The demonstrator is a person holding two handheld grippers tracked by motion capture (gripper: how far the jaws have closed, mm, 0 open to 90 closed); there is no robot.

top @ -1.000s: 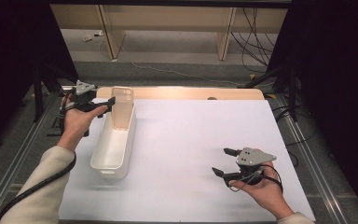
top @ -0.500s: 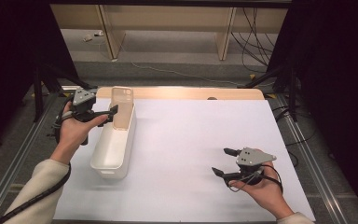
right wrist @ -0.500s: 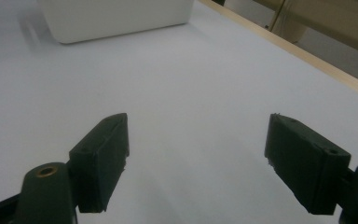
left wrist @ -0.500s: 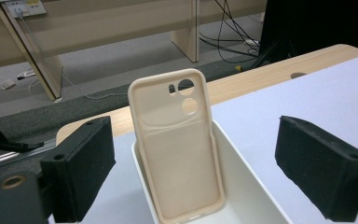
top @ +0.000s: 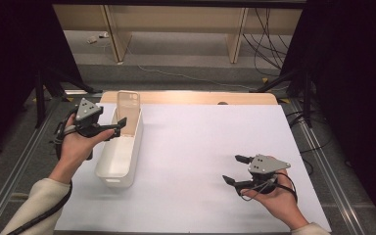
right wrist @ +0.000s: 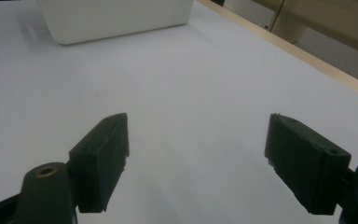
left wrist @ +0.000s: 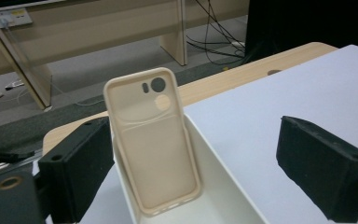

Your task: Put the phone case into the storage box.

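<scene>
A beige phone case (top: 128,108) (left wrist: 156,144) stands upright at the far end of a long white bin (top: 115,164) (left wrist: 223,186), leaning on its end wall with its inner side toward my left gripper. My left gripper (top: 120,125) (left wrist: 196,140) hovers over the bin's left rim, just on the near side of the case. Its jaws have just been opening and now stand wide on either side of the case without touching it. My right gripper (top: 231,169) (right wrist: 198,130) rests low over the white sheet at the front right, open with nothing between its jaws.
The white sheet (top: 200,147) covers most of the wooden table, whose bare strip (top: 200,97) runs along the far edge. The bin's end (right wrist: 116,18) lies ahead of the right gripper. Metal rails flank the table, and cables lie on the floor beyond.
The left hand has drawn back from the case's top toward the person and slightly right, its jaws wider than before. The case stays standing in the bin. The right hand has not moved.
</scene>
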